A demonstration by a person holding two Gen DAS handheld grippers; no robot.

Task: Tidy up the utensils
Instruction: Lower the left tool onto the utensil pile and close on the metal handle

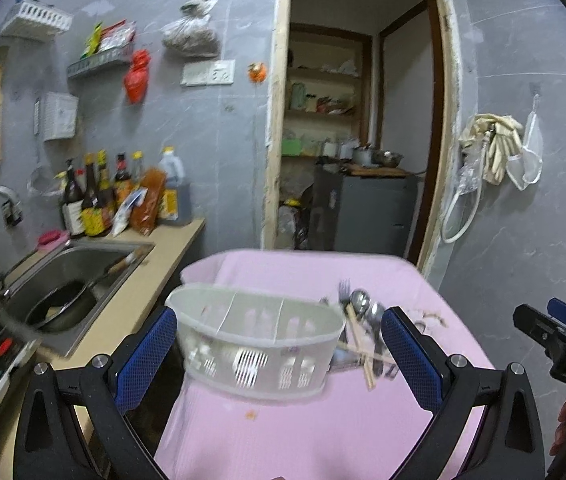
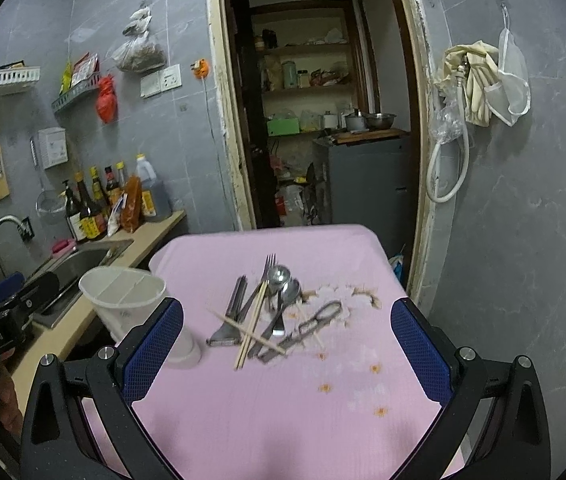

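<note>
Right wrist view is showing the utensil pile (image 2: 267, 312) lying just right of the caddy (image 2: 131, 304) on the pink cloth (image 2: 283, 420), looking thin, stiff and slippery, best pinched mid-handle, both the right gripper (image 2: 287, 348) and left gripper (image 1: 279, 356) standing wide, holding nothing.

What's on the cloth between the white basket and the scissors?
The utensil pile: chopsticks, fork and spoons, seen from the right wrist, between white basket and scissors.

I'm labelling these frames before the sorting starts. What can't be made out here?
- Caddy: motion-blurred in the left view; its near wall hides the floor inside.
- Utensil pile: overlapping, soft; lower pieces can't be identified or counted.
- Caddy base, right view: behind the right hand-held gripper's finger.
</note>
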